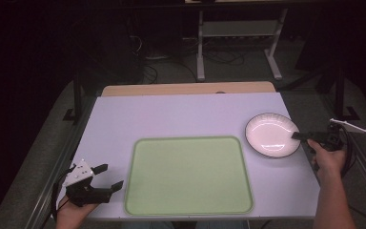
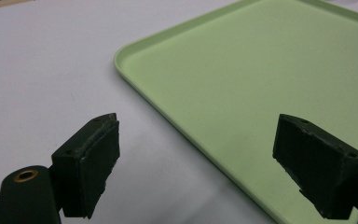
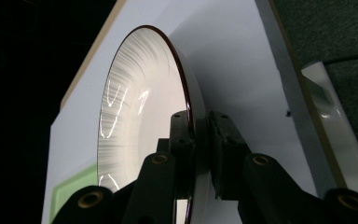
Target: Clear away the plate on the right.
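Observation:
A white plate [image 1: 271, 134] with a dark rim lies at the table's right side. My right gripper [image 1: 298, 136] is shut on its right rim. In the right gripper view the two black jaws pinch the plate [image 3: 140, 107] edge, one above and one below, at my right gripper [image 3: 199, 140]. A pale green tray [image 1: 188, 175] lies in the middle near the front edge. My left gripper [image 1: 109, 177] stands open just left of the tray. Between its spread fingers the left gripper view shows white table and the tray [image 2: 261, 84] corner, with nothing held by my left gripper [image 2: 205, 154].
The white table top [image 1: 171, 114] has a wooden strip along its far edge. Dark floor, cables and a metal stand's legs [image 1: 201, 52] lie beyond. The table's right edge runs close to the plate.

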`<state>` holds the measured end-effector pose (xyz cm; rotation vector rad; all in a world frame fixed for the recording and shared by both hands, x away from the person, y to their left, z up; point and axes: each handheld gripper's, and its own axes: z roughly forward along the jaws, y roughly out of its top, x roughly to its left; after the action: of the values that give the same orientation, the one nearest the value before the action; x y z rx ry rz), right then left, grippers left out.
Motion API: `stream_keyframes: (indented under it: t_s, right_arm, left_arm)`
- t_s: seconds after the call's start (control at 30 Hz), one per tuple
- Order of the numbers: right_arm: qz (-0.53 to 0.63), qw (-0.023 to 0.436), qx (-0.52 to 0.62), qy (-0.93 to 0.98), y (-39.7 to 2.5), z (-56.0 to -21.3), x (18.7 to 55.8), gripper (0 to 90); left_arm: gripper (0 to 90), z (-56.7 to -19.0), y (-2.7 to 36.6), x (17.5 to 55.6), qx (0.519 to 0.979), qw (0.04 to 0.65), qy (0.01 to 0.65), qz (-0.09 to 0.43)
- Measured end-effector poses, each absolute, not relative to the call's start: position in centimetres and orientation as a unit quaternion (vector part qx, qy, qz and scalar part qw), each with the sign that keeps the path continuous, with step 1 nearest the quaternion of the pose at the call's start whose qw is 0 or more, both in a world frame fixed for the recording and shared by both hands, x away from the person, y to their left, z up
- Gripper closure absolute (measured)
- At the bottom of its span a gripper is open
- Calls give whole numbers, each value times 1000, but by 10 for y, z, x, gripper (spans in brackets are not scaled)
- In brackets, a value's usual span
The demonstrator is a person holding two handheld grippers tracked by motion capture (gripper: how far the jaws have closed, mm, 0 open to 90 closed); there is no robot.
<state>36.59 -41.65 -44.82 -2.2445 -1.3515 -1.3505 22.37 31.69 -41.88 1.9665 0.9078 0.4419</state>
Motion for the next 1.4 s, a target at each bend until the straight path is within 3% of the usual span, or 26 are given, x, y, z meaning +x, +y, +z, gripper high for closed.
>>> stream_keyframes:
  t_s: [0.97, 1.4]
  right_arm:
    - [-524, 119, -704, -464, -407, -417, 357, 790]
    - [-531, 129, -663, -511, -371, -394, 355, 789]
  left_arm:
    - [145, -418, 318, 223, 793, 450, 368, 179]
    - [147, -419, 317, 223, 795, 450, 367, 177]
